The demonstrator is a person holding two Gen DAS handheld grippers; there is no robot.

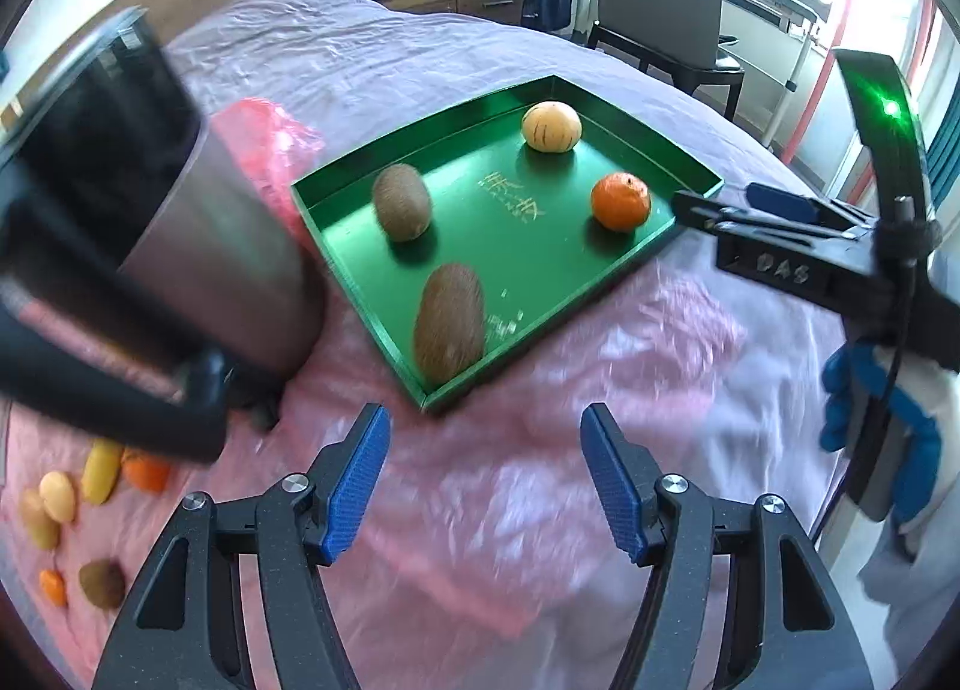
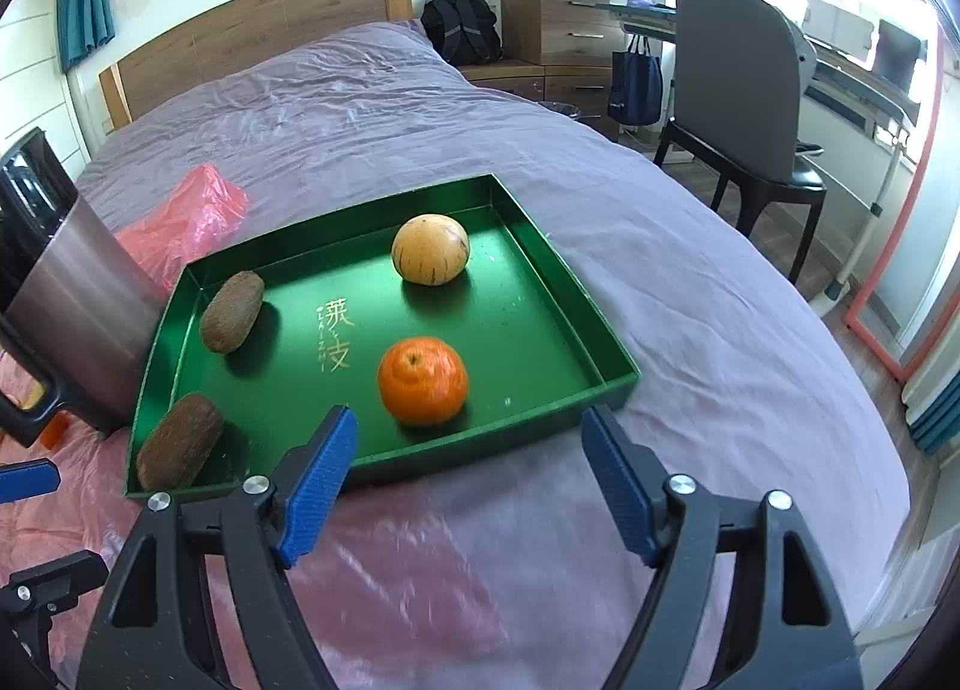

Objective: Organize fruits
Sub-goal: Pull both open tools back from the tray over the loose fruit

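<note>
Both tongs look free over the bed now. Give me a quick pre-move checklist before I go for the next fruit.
1. Left tongs empty, jaws apart: ok.
2. Right tongs empty, jaws wide: ok.
3. Green tray lies flat on the bed, with free floor space: ok.
4. Fruits in the tray, two kiwis, orange and striped yellow fruit, lie apart: ok.
5. Loose fruit pile left to sort: partly hidden by the metal bin, count cannot tell.
</note>
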